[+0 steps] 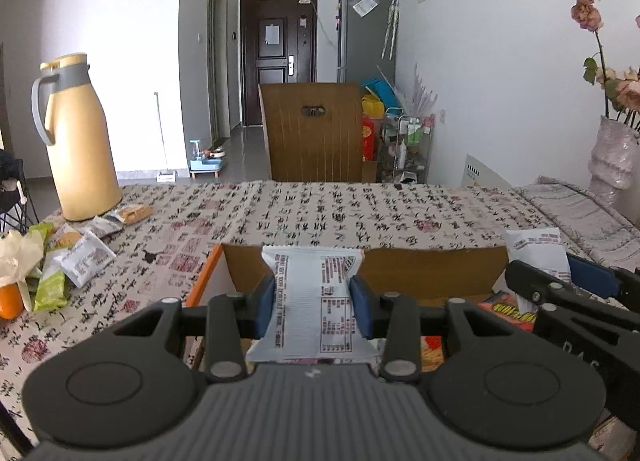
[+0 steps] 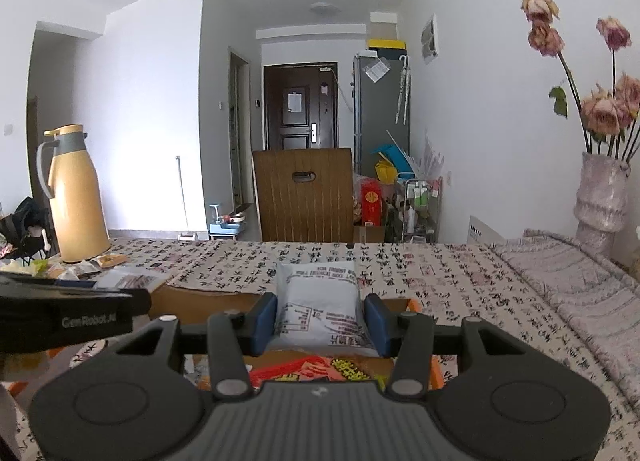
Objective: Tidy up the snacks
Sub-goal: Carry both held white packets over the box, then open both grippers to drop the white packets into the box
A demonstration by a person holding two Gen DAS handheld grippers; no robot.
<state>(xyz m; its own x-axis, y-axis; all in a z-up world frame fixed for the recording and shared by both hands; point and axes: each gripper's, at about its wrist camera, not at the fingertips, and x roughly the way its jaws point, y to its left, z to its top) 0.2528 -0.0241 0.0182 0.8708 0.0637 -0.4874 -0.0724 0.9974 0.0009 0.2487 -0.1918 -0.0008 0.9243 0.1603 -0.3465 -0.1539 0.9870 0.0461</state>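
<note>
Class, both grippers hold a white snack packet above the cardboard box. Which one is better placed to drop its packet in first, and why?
Left, probably. The left gripper holds its white packet over the cardboard box interior. The right gripper holds its packet nearer the far wall.

Pretty clearly someone's small apartment. The worktop has a calligraphy-print cloth over it, with a yellow thermos jug at one end and a vase of dried roses at the other. Past a wooden chair there's a dark front door, a grey fridge with umbrellas hanging off it, and a cluttered little cart.
</note>
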